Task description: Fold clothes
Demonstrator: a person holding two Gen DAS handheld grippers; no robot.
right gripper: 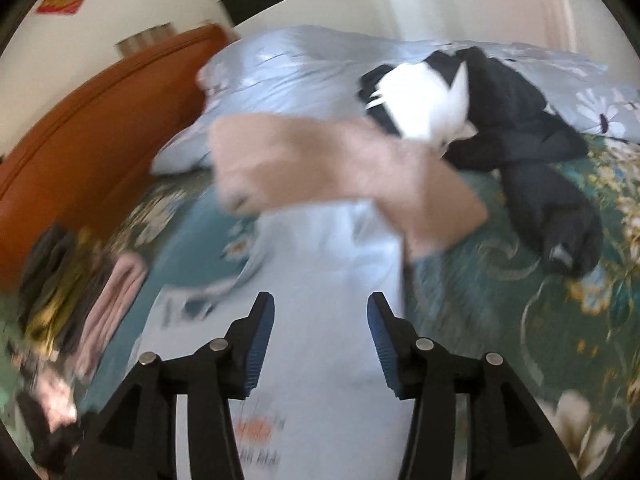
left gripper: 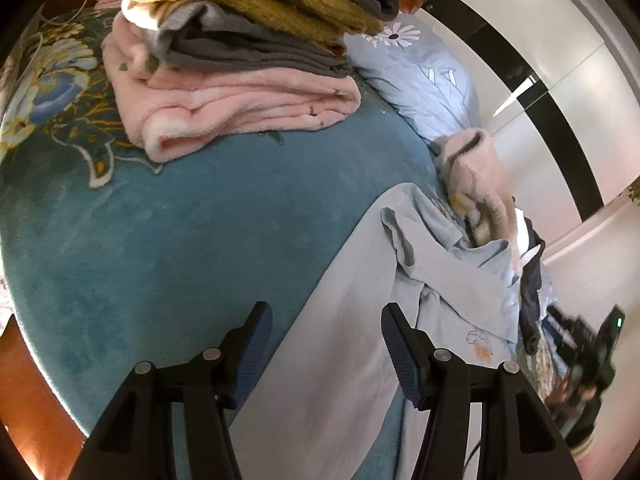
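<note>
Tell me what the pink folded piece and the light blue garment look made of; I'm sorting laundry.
Pink folded piece: looks like plush fleece, with a fuzzy matte nap and thick soft folds. Light blue garment: probably thin woven cotton, smooth and flat with fine creases.

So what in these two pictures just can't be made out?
- Right wrist view: the folded stack at left is smeared by motion blur.
- Right wrist view: the print on the light blue garment is blurred.
- Left wrist view: the dark clothes sit half behind the beige garment.
</note>
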